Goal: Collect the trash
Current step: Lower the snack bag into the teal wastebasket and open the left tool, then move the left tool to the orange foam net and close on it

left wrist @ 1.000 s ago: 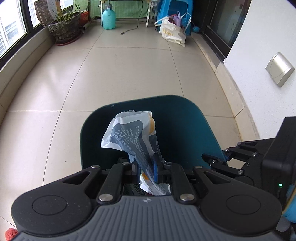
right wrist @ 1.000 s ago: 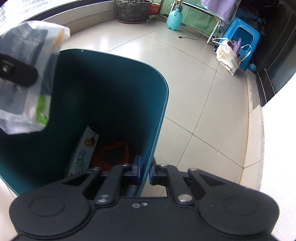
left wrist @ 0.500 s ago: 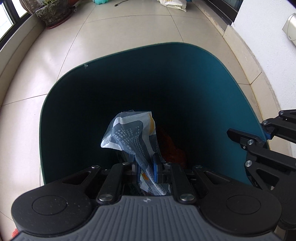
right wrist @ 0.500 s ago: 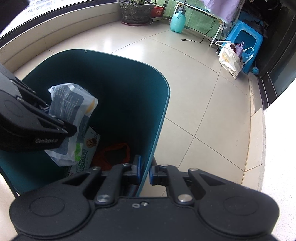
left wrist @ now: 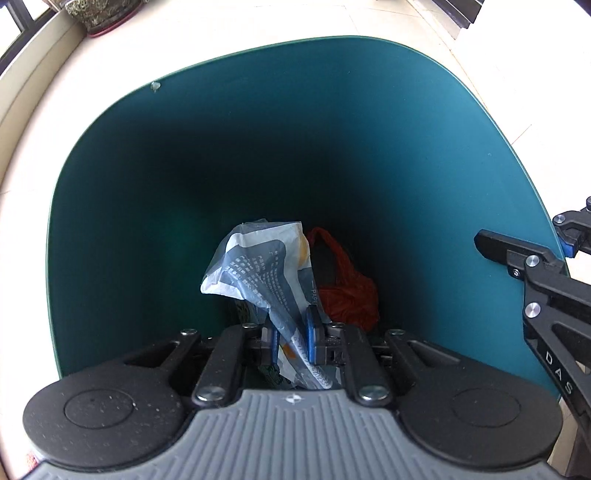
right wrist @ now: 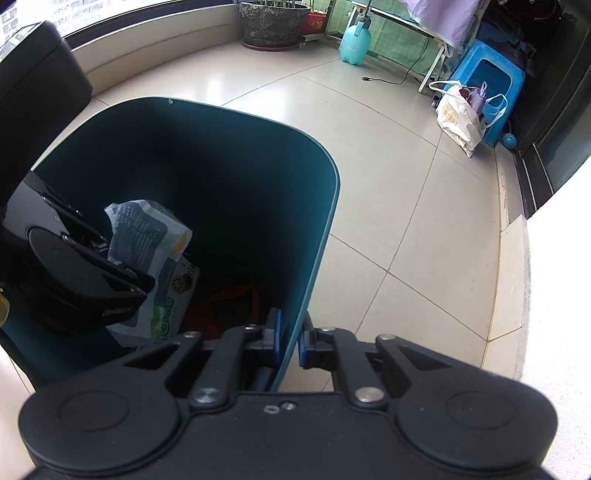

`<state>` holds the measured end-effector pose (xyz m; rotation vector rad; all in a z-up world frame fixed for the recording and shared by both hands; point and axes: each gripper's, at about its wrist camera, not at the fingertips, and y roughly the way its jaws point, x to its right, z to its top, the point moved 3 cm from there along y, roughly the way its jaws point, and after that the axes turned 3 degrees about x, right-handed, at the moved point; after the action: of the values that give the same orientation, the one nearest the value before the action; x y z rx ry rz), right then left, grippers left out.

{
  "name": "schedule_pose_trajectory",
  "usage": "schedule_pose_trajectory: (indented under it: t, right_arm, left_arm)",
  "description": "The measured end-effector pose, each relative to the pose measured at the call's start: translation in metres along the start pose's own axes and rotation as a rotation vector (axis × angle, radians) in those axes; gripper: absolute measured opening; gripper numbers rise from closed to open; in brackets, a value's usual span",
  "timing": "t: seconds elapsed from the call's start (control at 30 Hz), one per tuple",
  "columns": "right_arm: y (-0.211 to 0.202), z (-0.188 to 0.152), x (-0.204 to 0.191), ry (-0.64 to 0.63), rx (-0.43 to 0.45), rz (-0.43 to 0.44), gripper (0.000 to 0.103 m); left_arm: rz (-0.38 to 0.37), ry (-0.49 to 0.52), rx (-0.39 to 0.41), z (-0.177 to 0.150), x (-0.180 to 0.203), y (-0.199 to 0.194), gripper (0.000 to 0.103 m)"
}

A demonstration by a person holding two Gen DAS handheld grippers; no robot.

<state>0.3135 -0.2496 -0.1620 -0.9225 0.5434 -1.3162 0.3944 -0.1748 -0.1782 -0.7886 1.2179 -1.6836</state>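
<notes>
My left gripper (left wrist: 291, 334) is shut on a crumpled white and grey-blue wrapper (left wrist: 258, 266) and hangs inside the dark teal bin (left wrist: 332, 110), well below its rim. At the bin's bottom lie a red plastic bag (left wrist: 347, 291) and a printed snack packet (right wrist: 173, 291). In the right wrist view the wrapper (right wrist: 144, 232) and the left gripper's black body show at the left, inside the bin (right wrist: 317, 229). My right gripper (right wrist: 290, 341) is shut on the bin's near wall, one pad inside and one outside.
The bin stands on a beige tiled floor (right wrist: 388, 166). Farther off are a potted plant (right wrist: 271, 22), a teal spray bottle (right wrist: 354, 40), a white shopping bag (right wrist: 458, 118) beside a blue stool (right wrist: 491, 81), and a white wall on the right.
The left gripper has sunk with the wrapper from above the rim down into the bin. The right gripper has kept its hold on the bin wall without moving.
</notes>
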Motion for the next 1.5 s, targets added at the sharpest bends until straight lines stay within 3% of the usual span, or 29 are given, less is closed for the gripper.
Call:
schedule_pose_trajectory:
  t: [0.3, 0.83, 1.2, 1.5]
  right_arm:
    - [0.000, 0.000, 0.001, 0.001, 0.000, 0.001, 0.008]
    - [0.002, 0.000, 0.001, -0.001, -0.003, -0.002, 0.008]
    - [0.002, 0.000, -0.003, -0.028, -0.007, -0.009, 0.009]
    - [0.004, 0.002, -0.012, -0.122, -0.035, -0.017, 0.010]
  left_arm:
    - [-0.042, -0.057, 0.018, -0.002, -0.016, -0.010, 0.028]
    - [-0.009, -0.011, 0.156, -0.017, -0.028, -0.091, 0.029]
    - [0.031, -0.058, 0.249, -0.047, -0.065, -0.147, 0.029]
    - [0.105, -0.159, 0.252, -0.088, -0.125, -0.154, 0.029]
